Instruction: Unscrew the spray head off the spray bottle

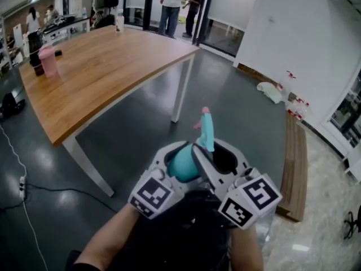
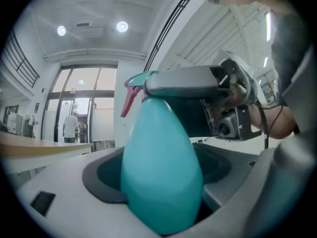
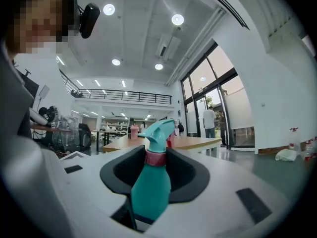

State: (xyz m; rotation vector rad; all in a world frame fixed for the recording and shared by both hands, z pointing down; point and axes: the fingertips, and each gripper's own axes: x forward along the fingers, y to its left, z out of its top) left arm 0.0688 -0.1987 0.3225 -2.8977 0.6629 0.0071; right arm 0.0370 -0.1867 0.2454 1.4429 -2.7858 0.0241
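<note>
1. Spray bottle up in mid-air over the dark floor, well apart from the wooden desk — roughly upright, nozzle end on top.
2. Left tongs clamped on the fat teal body, pads snug against it in the left gripper view. Doing all the holding, by the look of it.
3. Right tongs parked level with the pink collar, just under the spray head. Standing apart, not biting, with dark pad showing on both sides of the collar in the right gripper view.
4. Head seated on the neck, no gap visible above the collar, pink trigger sticking out to one side. So not off yet, far as can be judged.
5. Reads as the take-hold step: body anchored, collar lined up, no grip on it.
6. Next up, probably: squeeze the right tongs onto the collar, then roll that wrist in the loosening direction while keeping the left dead steady.
7. Worth watching — smooth rounded body, so likely to spin inside the left tongs with a tight collar. Better to bite the collar itself than the trigger part.
</note>
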